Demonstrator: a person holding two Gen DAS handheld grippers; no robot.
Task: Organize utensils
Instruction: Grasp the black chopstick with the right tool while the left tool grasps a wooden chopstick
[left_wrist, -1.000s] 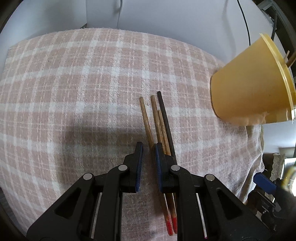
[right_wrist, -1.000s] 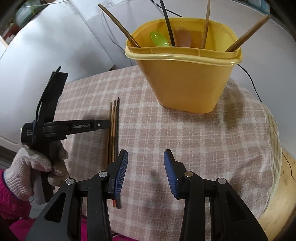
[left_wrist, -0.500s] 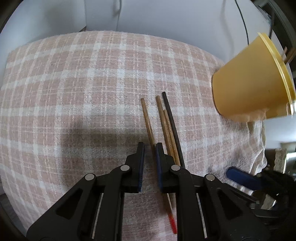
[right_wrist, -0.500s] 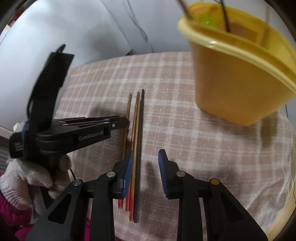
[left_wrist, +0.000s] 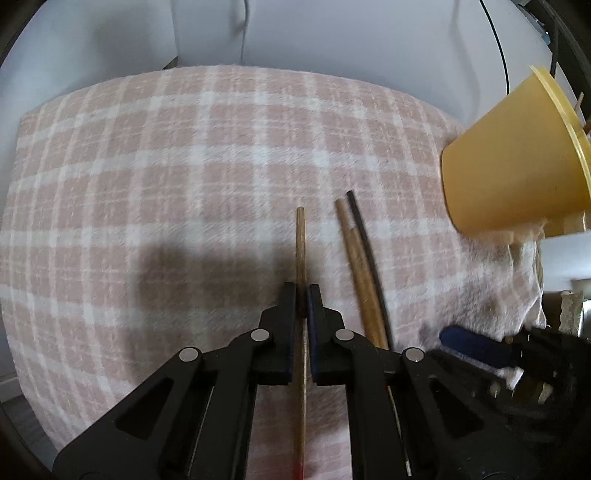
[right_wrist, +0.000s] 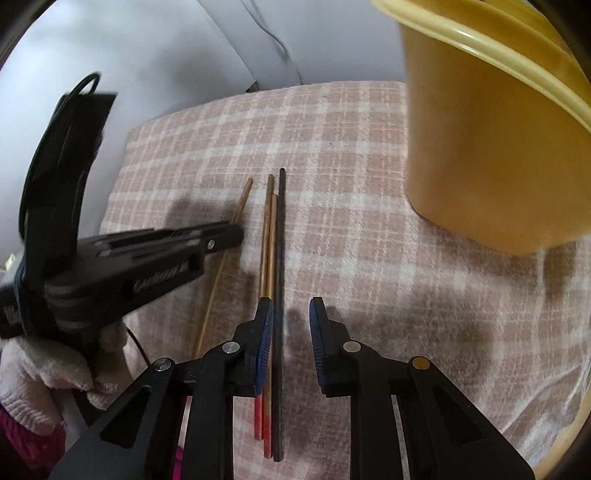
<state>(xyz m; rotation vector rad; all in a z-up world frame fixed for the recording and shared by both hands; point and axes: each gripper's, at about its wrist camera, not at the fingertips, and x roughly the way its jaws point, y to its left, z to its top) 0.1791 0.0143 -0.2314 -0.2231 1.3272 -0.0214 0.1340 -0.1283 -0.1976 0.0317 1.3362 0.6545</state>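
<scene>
So: my left tongs (left_wrist: 302, 295) clamp one chopstick (left_wrist: 300, 236) mid-tabletop (left_wrist: 184, 155). Right tongs (right_wrist: 291, 314) narrow, closing around black stick (right_wrist: 281, 258), no grip yet. Bin (right_wrist: 491, 155) awaits; three sticks left.

one wooden chopstick (left_wrist: 301, 236) lies apart on the plaid cloth; two red-tipped wooden ones (right_wrist: 269, 243) and a black one (right_wrist: 281, 236) lie side by side near the yellow tub (right_wrist: 491, 140)

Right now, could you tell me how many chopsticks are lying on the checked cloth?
4. One light wooden chopstick sits apart, pinched in the left gripper; two red-tipped wooden chopsticks and a black chopstick lie side by side at the closing right gripper.
</scene>
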